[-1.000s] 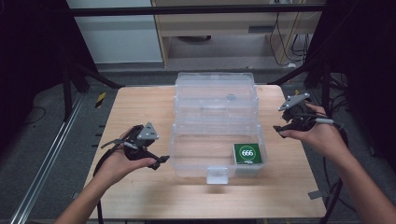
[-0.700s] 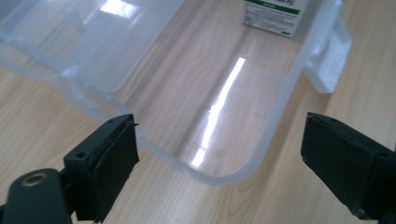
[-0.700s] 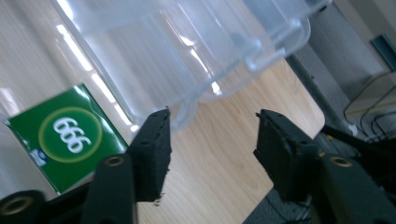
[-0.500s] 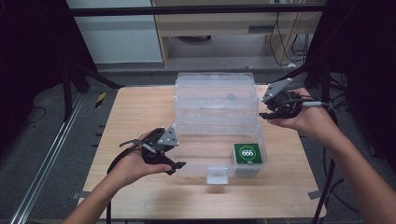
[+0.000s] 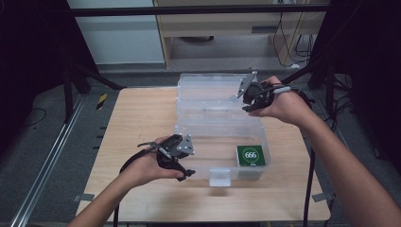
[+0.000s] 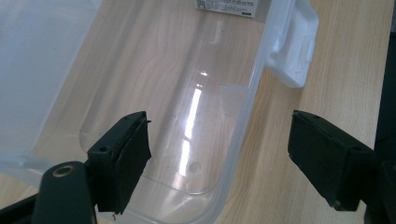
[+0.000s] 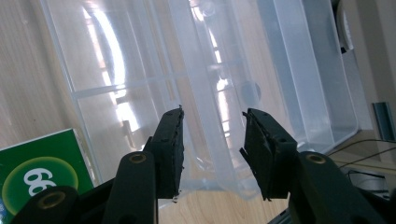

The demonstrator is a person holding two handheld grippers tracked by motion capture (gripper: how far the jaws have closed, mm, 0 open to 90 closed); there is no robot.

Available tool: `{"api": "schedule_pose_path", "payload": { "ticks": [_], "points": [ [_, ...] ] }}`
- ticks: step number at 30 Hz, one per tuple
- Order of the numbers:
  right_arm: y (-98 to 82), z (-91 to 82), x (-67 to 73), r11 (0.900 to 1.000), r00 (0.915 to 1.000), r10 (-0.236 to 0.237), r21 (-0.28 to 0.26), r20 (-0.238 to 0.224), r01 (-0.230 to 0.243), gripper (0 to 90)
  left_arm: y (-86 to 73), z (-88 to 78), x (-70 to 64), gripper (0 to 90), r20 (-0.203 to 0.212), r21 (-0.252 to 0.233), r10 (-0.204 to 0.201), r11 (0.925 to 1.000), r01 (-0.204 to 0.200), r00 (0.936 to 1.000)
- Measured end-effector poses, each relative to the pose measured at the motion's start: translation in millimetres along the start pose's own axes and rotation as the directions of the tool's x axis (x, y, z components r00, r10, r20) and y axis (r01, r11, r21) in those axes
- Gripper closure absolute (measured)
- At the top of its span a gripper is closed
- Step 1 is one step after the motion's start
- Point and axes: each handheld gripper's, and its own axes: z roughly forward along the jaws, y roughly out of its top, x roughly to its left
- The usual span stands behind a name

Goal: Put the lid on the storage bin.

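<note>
Since it's thin clear plastic, the open box (image 5: 222,137) mid-bench (image 5: 137,118) looks light, slick, a bit flexy; best gripped at rim or lid (image 5: 213,90) edge. Green pack (image 5: 250,155) inside reads "666". Left gripper (image 6: 219,163): fingers wide apart, straddling front wall. Right gripper (image 7: 212,149): fingers apart around lid edge, not clamped.

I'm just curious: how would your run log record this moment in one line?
left gripper: open, astride clear box's near wall | right gripper: open, at lid hinge | green 666 pack: inside box | table: wooden
</note>
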Motion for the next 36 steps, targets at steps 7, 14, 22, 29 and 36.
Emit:
{"api": "schedule_pose_path", "payload": {
  "ticks": [7, 14, 22, 29, 36],
  "points": [
    [5.1, 18.5, -5.1, 0.997, 0.9978, -0.055, 0.047, -0.037, 0.056, 60.5, 2.3, 9.9, -2.4, 24.8, 0.045, 0.04, 0.032, 0.9986, -0.034, 0.9985],
    [9.6, 27.8, -6.3, 0.994, 0.9944, -0.096, 0.047, -0.044, 0.098, 71.9, 7.2, 18.3, -11.4, 35.2, 0.07, 0.079, 0.085, 0.9928, -0.091, 0.9939],
    [12.9, 36.2, -6.0, 0.989, 0.9898, -0.123, 0.068, -0.072, 0.128, 75.1, 7.5, 25.6, -10.4, 48.8, 0.086, 0.105, 0.082, 0.9904, -0.091, 0.9929],
    [17.8, 42.7, -4.1, 0.984, 0.9861, -0.146, 0.092, -0.08, 0.153, 77.3, 2.8, 33.1, -5.4, 61.7, 0.117, 0.13, 0.065, 0.9883, -0.08, 0.9909],
    [18.1, 43.5, -4.6, 0.983, 0.9851, -0.152, 0.091, -0.081, 0.159, 77.4, 0.2, 34.8, 0.1, 76.8, 0.104, 0.121, 0.052, 0.9906, -0.064, 0.9932]
  ]
}}
